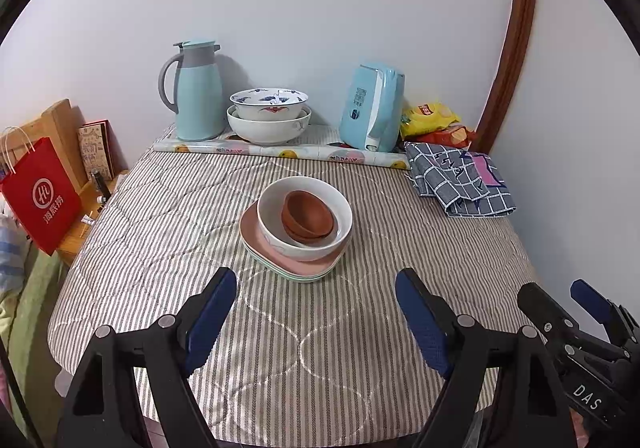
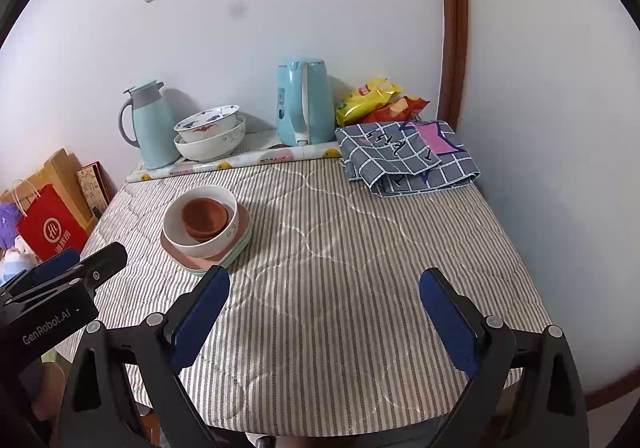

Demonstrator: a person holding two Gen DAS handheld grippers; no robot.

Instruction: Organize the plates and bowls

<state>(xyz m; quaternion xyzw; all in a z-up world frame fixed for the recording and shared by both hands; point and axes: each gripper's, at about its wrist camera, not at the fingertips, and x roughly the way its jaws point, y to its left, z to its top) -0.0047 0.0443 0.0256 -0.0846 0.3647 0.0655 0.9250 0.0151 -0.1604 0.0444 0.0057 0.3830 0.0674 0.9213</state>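
Striped table (image 1: 160, 248), brown bowls (image 1: 308, 217) nested in a white bowl (image 1: 280, 240) atop stacked plates (image 1: 256, 244) mid-table, left gripper (image 1: 316, 288) and right gripper (image 2: 324, 288) near, both empty, jaws apart, kettle (image 1: 372, 111) far right

Teal thermos jug (image 1: 196, 91) at back left by wall, blue kettle (image 1: 372, 107) to its right w/ snack bags (image 1: 430, 115); checked cloth (image 1: 460, 179) on striped surface (image 1: 160, 207); red bag (image 1: 40, 195) at left.

Left hand-held gripper (image 1: 316, 288) tilted downward, jaws spread wide with nothing between them, right hand-held gripper (image 2: 324, 288) just beside it, likewise angled down, equally wide and empty
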